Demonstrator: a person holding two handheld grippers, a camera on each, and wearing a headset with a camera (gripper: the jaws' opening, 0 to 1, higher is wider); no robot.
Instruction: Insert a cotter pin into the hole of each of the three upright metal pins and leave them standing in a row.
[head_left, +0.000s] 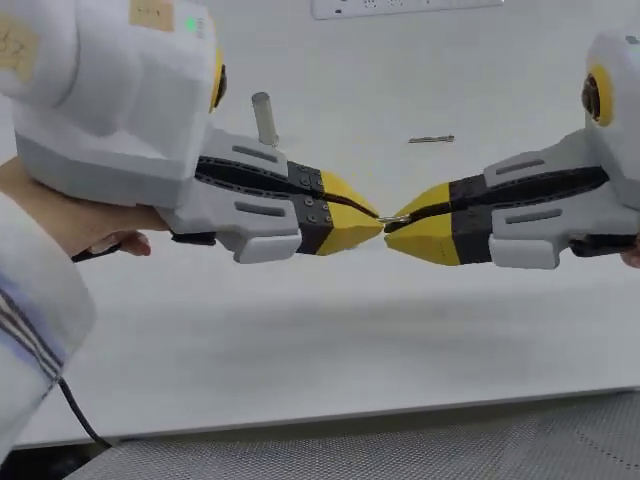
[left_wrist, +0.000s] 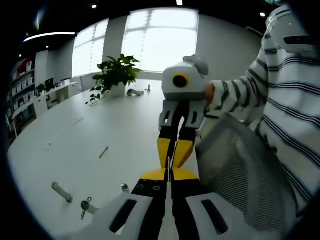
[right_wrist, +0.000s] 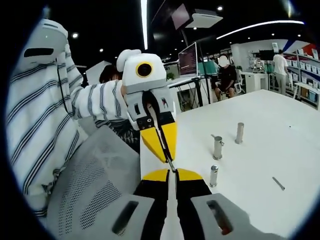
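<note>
My left gripper (head_left: 372, 222) and right gripper (head_left: 392, 226) meet tip to tip above the white table (head_left: 330, 330). A thin cotter pin (head_left: 392, 218) bridges the two tips, and both pairs of jaws are shut on it. In the right gripper view the cotter pin (right_wrist: 168, 157) runs from the left gripper (right_wrist: 167, 159) down to my right gripper (right_wrist: 172, 171). Three upright metal pins stand apart on the table: a far one (right_wrist: 239, 133), a middle one (right_wrist: 217, 147) with a cotter pin through its top, and a near one (right_wrist: 214, 176). One upright pin (head_left: 264, 118) pokes up behind the left gripper.
A loose cotter pin (head_left: 431, 139) lies on the table further back, the loose cotter pin (right_wrist: 278, 183) being to the right of the uprights. A grey mesh chair back (right_wrist: 95, 190) sits under the grippers by the table's near edge. A potted plant (left_wrist: 117, 75) stands at the far end.
</note>
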